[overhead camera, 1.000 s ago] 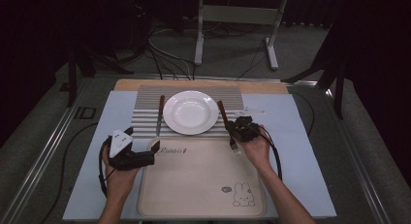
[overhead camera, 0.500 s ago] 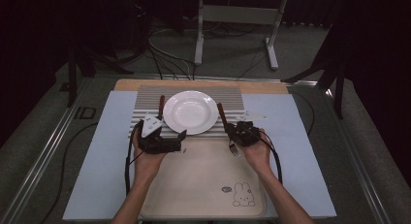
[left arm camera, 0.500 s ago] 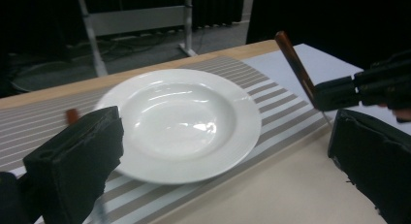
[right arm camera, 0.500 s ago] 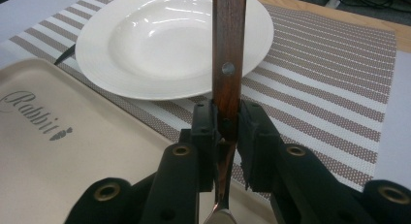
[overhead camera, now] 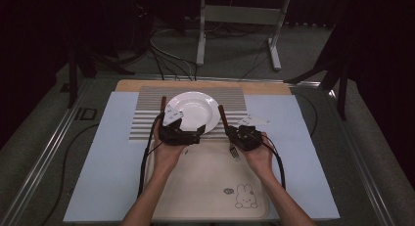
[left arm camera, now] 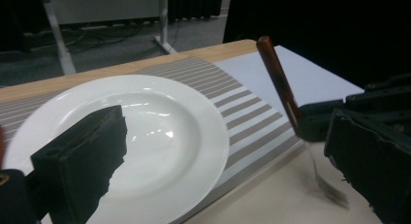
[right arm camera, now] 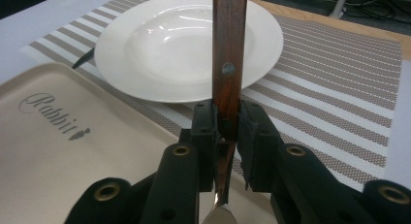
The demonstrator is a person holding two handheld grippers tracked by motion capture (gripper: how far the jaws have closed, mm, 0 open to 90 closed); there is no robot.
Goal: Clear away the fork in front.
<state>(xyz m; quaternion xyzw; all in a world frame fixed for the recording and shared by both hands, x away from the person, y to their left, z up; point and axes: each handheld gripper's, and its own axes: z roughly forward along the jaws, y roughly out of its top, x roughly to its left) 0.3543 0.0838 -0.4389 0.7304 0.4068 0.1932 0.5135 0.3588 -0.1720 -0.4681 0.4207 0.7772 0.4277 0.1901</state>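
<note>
A white plate (overhead camera: 193,108) sits on a striped placemat (overhead camera: 147,123). My left gripper (overhead camera: 182,130) is at the plate's near rim and open. In the left gripper view its two black jaws stand wide apart with the plate (left arm camera: 160,132) between and beyond them, and nothing is gripped. My right gripper (overhead camera: 237,136) is shut on a fork (overhead camera: 223,117) with a brown wooden handle. The handle (right arm camera: 229,49) rises between the pads and the metal end hangs below, over the tray. The fork (left arm camera: 278,83) stands tilted to the plate's right. A knife (overhead camera: 163,101) lies left of the plate.
A beige tray (overhead camera: 210,187) with a rabbit print lies in front of the placemat on a pale blue mat (overhead camera: 107,167). A metal stand (overhead camera: 235,20) and cables are on the floor beyond the table's far edge.
My left gripper has moved right from the tray's left side to the plate's near rim. The right gripper has kept still with the fork.
</note>
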